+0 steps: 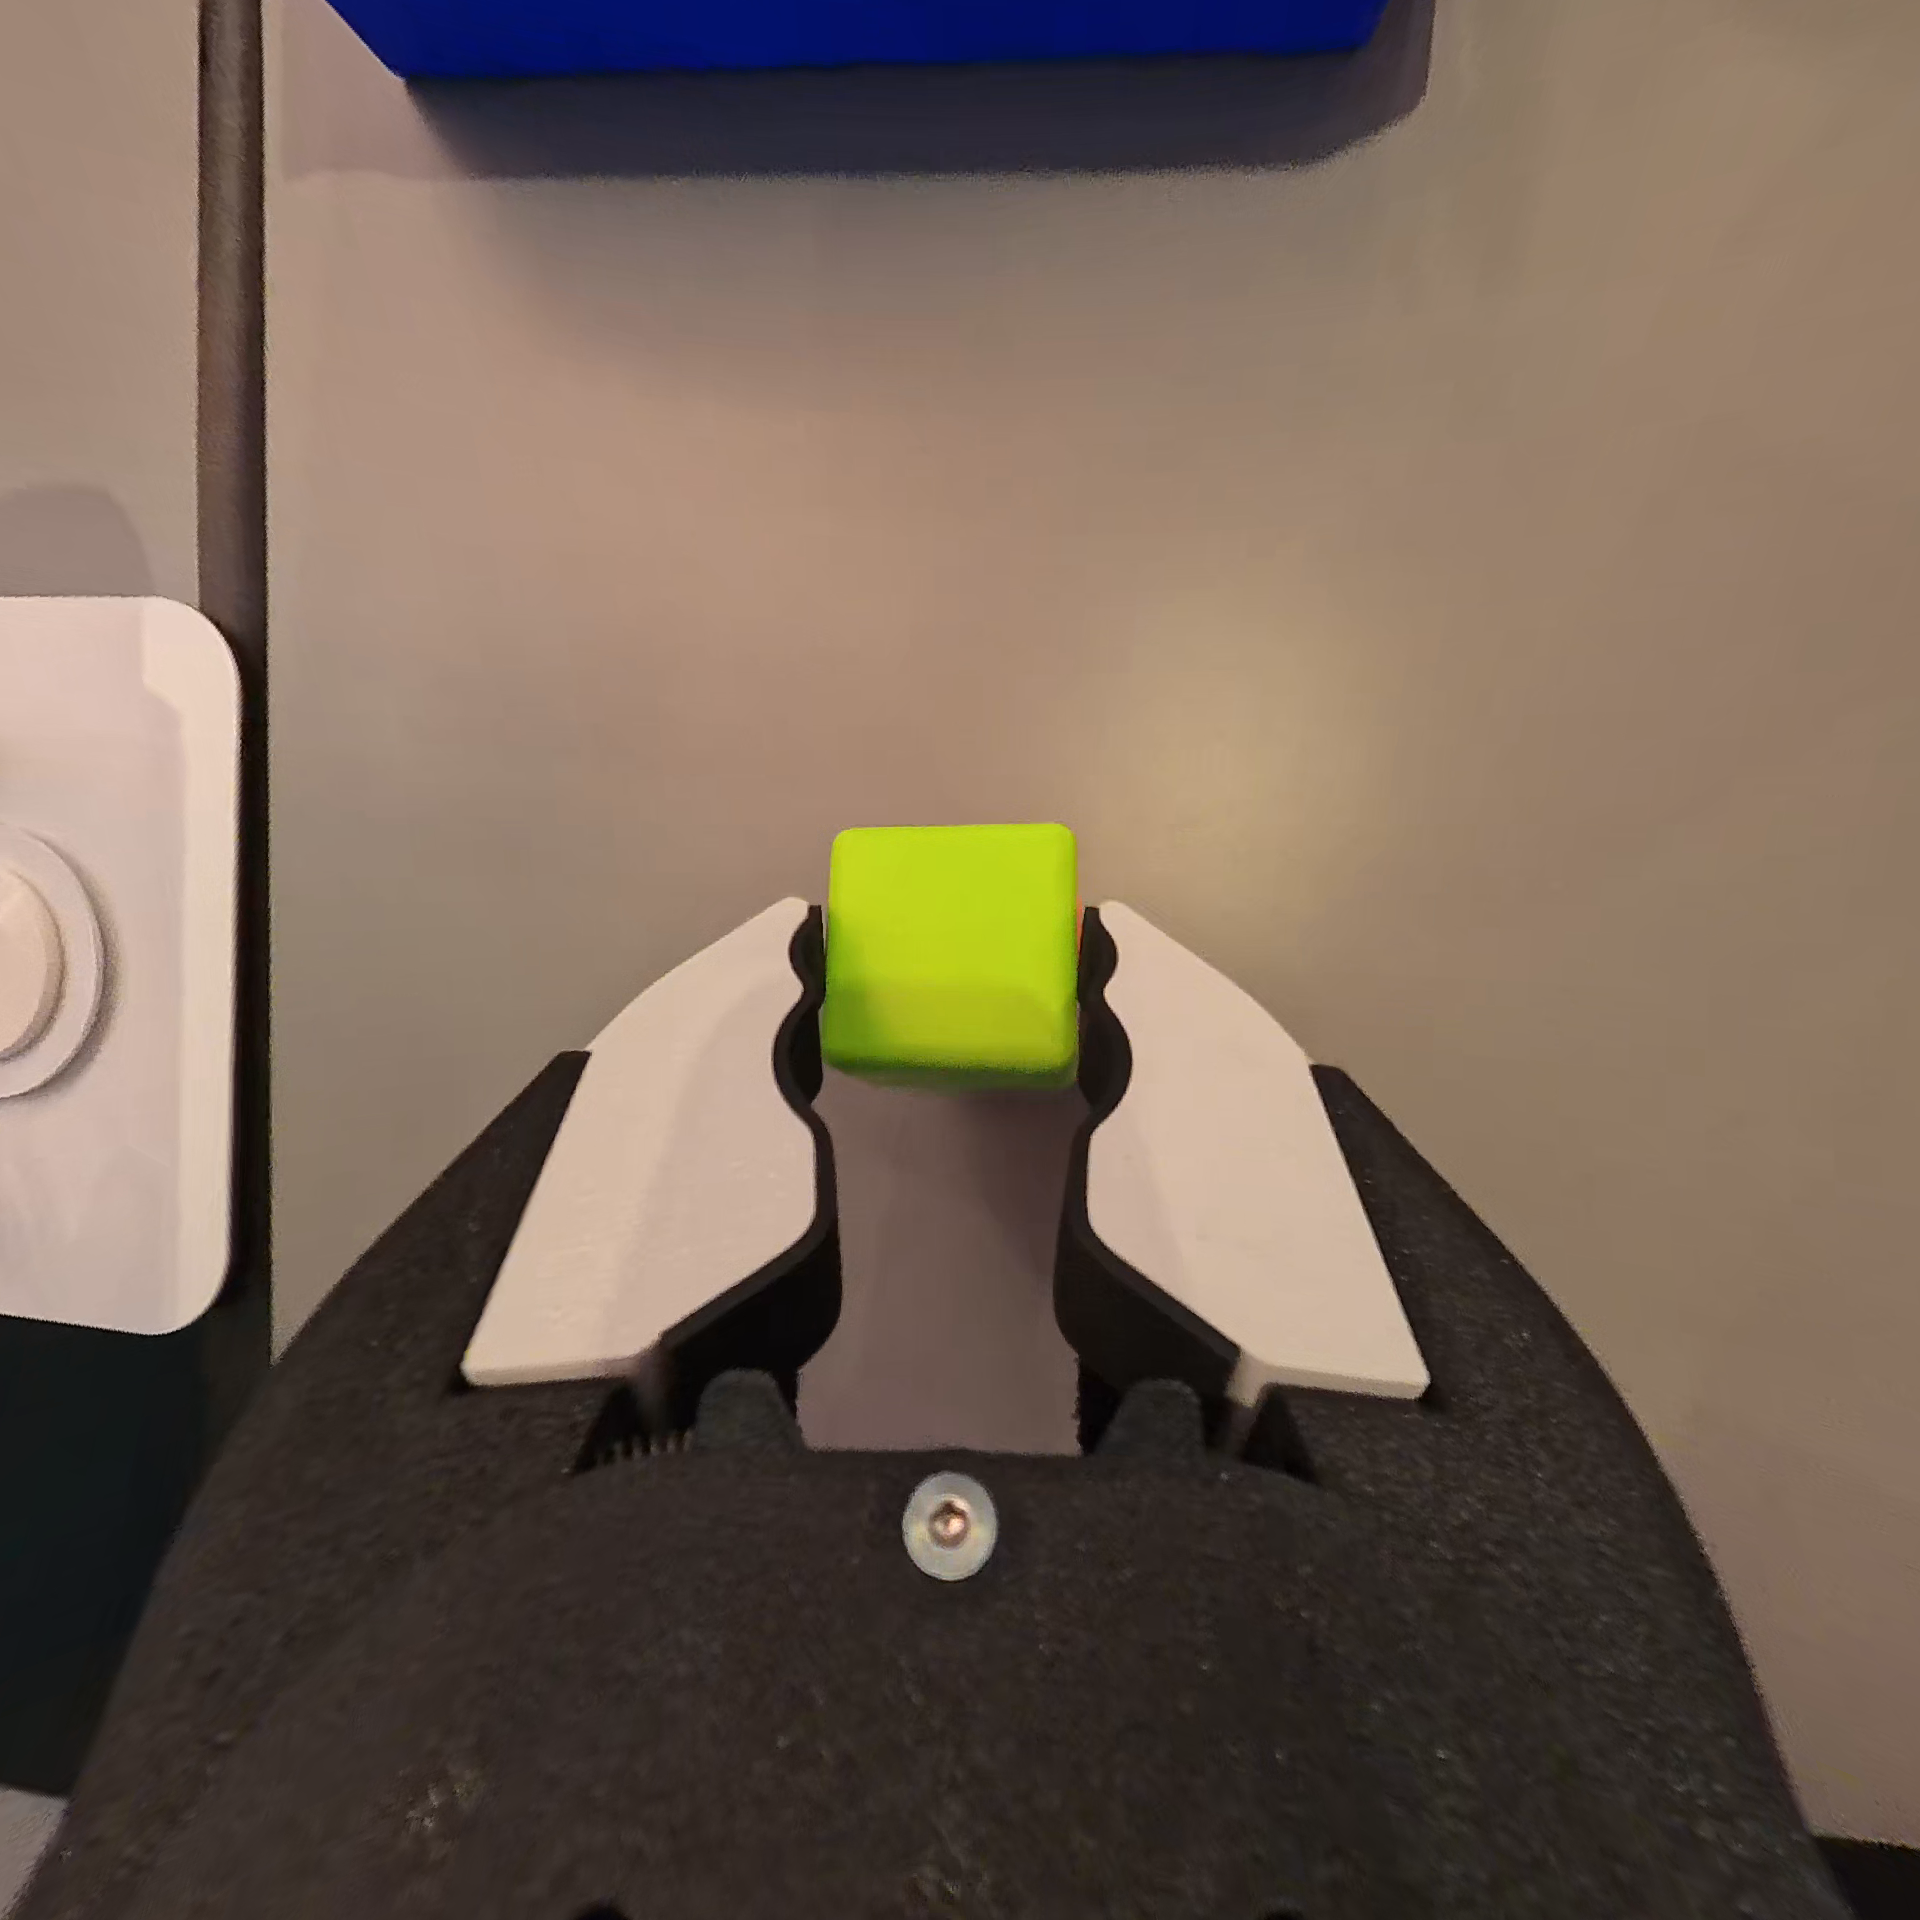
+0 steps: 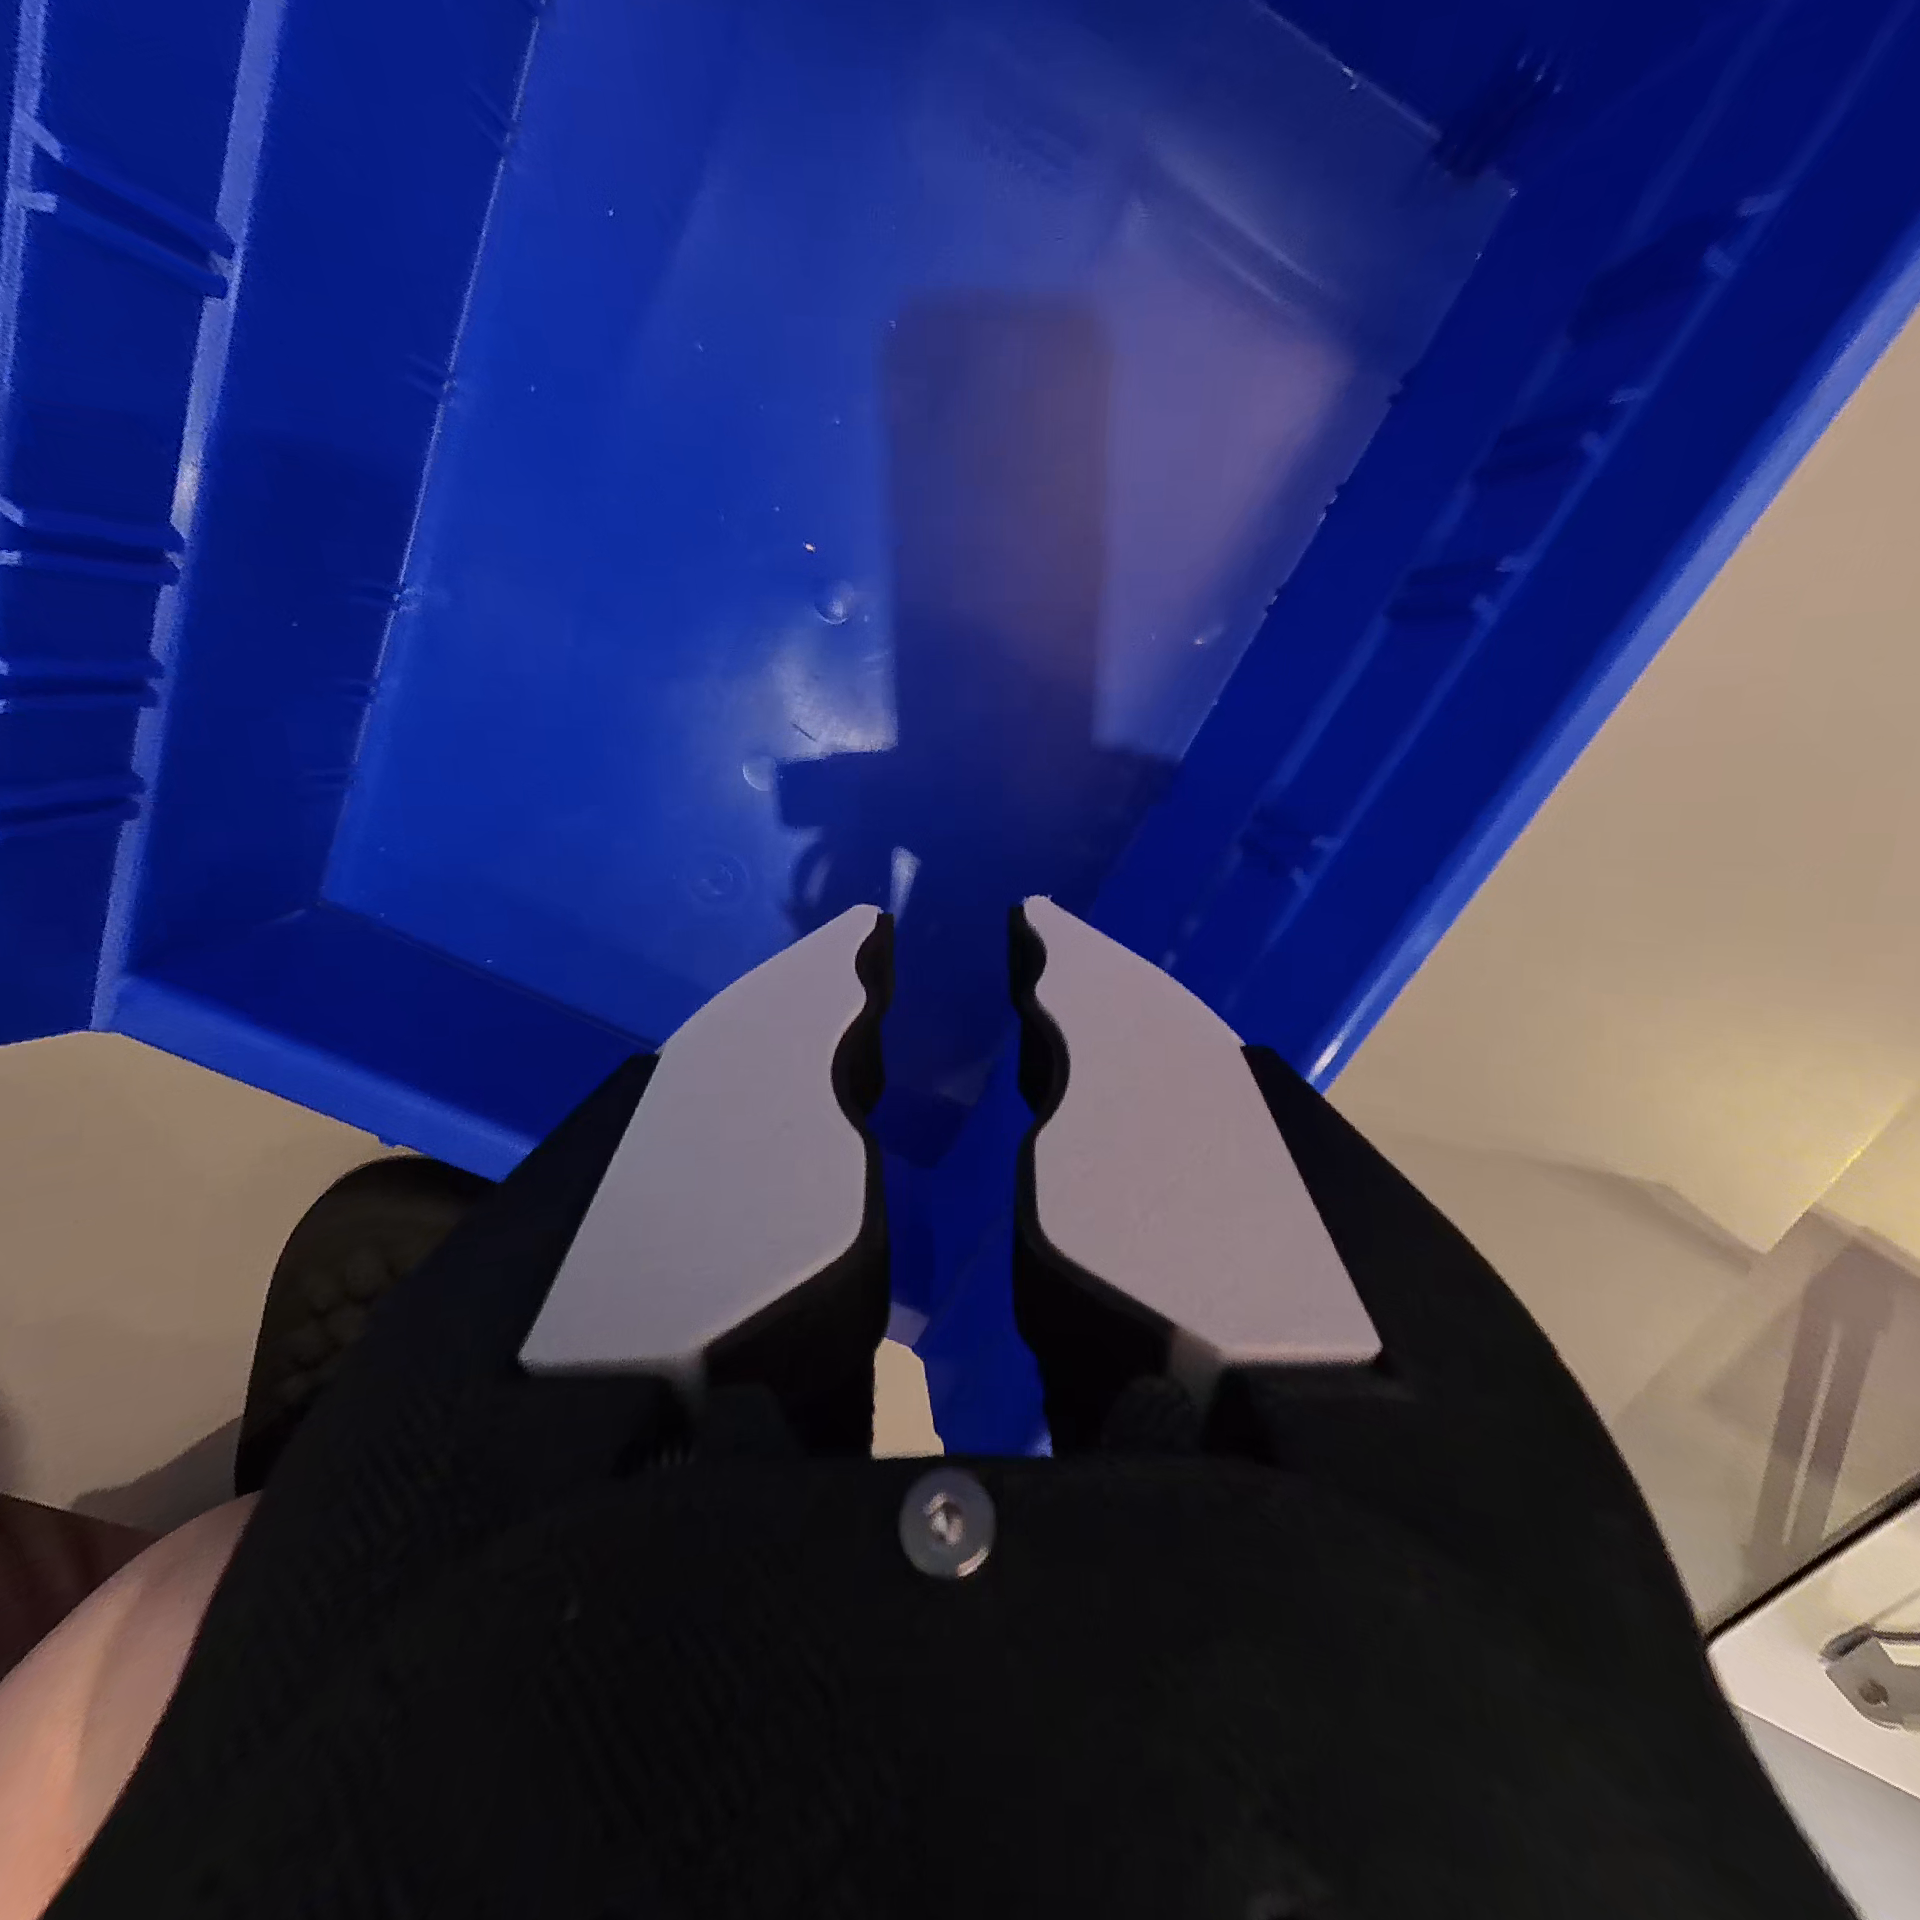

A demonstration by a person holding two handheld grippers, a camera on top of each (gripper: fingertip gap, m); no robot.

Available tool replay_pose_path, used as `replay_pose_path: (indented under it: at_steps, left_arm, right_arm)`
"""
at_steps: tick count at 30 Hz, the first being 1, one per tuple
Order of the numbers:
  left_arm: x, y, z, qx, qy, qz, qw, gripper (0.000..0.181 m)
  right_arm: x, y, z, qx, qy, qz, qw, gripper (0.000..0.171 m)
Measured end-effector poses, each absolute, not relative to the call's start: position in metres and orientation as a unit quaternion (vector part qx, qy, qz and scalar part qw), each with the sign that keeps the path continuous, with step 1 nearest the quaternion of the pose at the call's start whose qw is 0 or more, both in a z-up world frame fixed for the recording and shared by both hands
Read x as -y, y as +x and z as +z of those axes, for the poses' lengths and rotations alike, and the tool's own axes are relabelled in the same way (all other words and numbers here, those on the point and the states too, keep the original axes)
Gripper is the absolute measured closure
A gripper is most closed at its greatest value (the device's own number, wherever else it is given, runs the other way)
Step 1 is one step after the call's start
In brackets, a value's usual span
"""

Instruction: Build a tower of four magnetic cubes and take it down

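Over the grey tabletop (image 1: pixel 1455 520), I had the left gripper (image 1: pixel 953 966) closed on a lime-green magnetic cube (image 1: pixel 951 961), one black pad (image 1: pixel 805 977) against each side face, cube seated near the fingertips and apparently lifted clear of the surface — a shadow showed beneath it. A sliver of orange peeked out at the cube's right edge; I could not tell whether that was another face or a second cube behind it. Gripping at the tips probably left the underside free to seat on whatever it would be stacked upon.

The right gripper (image 2: pixel 953 920) hung above the blue plastic bin (image 2: pixel 260 727), its jaws parted by a narrow gap and holding nothing — its own shadow lay on the bare bin floor. No cubes were visible in the bin. I judged it parked clear of the left gripper.

No tower appeared in either view, so I could not say whether I was building or dismantling.
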State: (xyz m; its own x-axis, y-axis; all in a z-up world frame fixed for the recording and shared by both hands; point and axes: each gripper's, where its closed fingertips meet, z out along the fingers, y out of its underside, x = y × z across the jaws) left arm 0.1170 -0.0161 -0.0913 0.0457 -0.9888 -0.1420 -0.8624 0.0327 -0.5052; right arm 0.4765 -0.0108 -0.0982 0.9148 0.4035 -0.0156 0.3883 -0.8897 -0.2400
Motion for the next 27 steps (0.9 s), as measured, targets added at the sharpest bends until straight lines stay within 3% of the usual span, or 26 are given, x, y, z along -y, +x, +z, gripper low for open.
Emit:
replay_pose_path:
  at_steps: [9,11,17,23,27]
  left_arm:
    - [0.017,0.114,-0.096,-0.679,-0.678,-0.141,0.243,0.134]
    - [0.019,0.113,-0.095,-0.673,-0.683,-0.152,0.24,0.12]
    - [0.017,0.097,-0.031,-0.605,-0.698,-0.196,0.328,0.116]
    - [-0.025,-0.016,0.041,-0.497,-0.753,-0.065,0.427,0.119]
    - [-0.039,-0.093,0.026,-0.499,-0.78,-0.005,0.377,0.128]
  right_arm:
    - [0.013,0.475,-0.104,0.207,-0.972,0.032,0.105,0.147]
    - [0.013,0.474,-0.103,0.207,-0.972,0.033,0.107,0.147]
    - [0.014,0.475,-0.098,0.206,-0.971,0.031,0.116,0.147]
    - [0.014,0.47,-0.09,0.218,-0.967,0.028,0.126,0.147]
    - [0.013,0.464,-0.088,0.227,-0.964,0.031,0.133,0.147]
